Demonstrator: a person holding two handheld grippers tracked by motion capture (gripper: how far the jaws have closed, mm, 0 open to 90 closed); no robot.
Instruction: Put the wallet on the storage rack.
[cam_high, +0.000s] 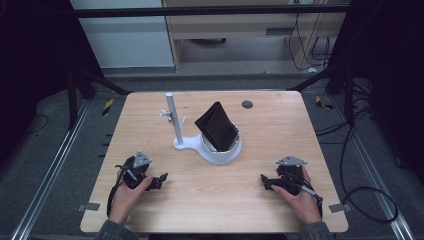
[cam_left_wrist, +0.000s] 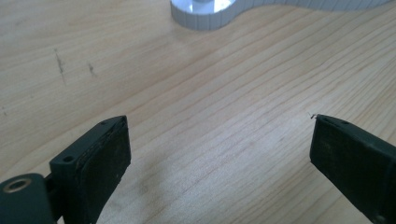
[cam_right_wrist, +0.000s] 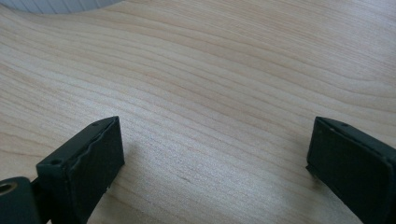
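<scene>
At the lower left and lower right of the high view, we hold the left gripper (cam_high: 161, 181) and right gripper (cam_high: 264, 181) on the pale wood-grain table (cam_high: 210, 205), jaws spread wide and grasping nothing. At frame centre, the flat black rectangular wallet (cam_high: 216, 127) stands in a round white holder (cam_high: 223, 154), its long axis tilted toward the upper left. A slim white post (cam_high: 173, 119) rises just left.

High view overhead; gripper views skim the table (cam_high: 210, 185).
</scene>
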